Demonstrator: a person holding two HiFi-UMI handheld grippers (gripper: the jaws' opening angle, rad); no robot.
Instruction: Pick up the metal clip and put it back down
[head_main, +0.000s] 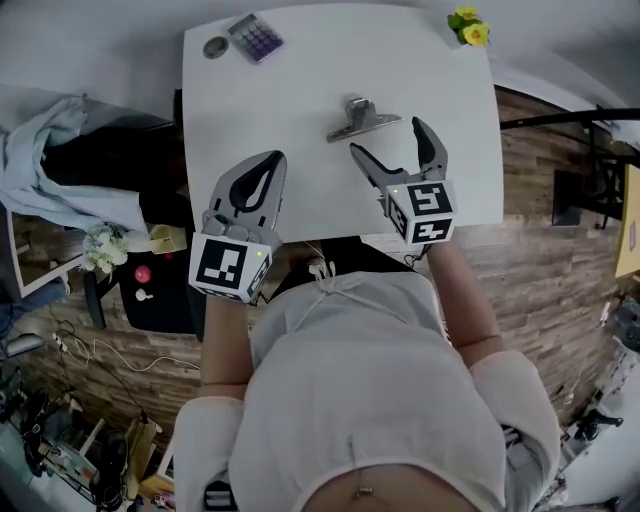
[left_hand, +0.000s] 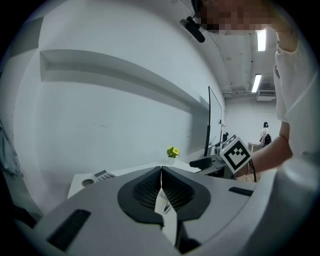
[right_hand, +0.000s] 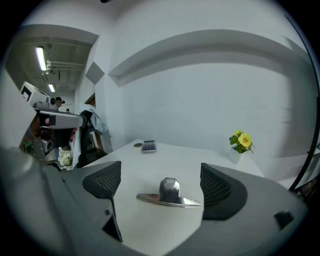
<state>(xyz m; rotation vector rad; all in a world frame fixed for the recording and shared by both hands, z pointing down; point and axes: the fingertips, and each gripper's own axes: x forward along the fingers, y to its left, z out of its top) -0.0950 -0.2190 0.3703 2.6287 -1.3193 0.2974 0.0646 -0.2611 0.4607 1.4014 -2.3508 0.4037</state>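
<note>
A metal clip (head_main: 361, 118) lies flat on the white table (head_main: 300, 90), just beyond my right gripper (head_main: 396, 140). That gripper is open, with its two fingertips spread a little short of the clip and nothing between them. Through the right gripper view the clip (right_hand: 169, 194) sits in line with the gap of the right gripper (right_hand: 162, 188), untouched. My left gripper (head_main: 272, 163) hovers over the table's near left part, shut and empty. In the left gripper view the jaws of the left gripper (left_hand: 161, 172) meet along one line.
A calculator (head_main: 255, 38) and a small round grey object (head_main: 216, 46) lie at the table's far left corner. A little pot of yellow flowers (head_main: 468, 28) stands at the far right corner. A dark chair with cloth (head_main: 60, 160) is left of the table.
</note>
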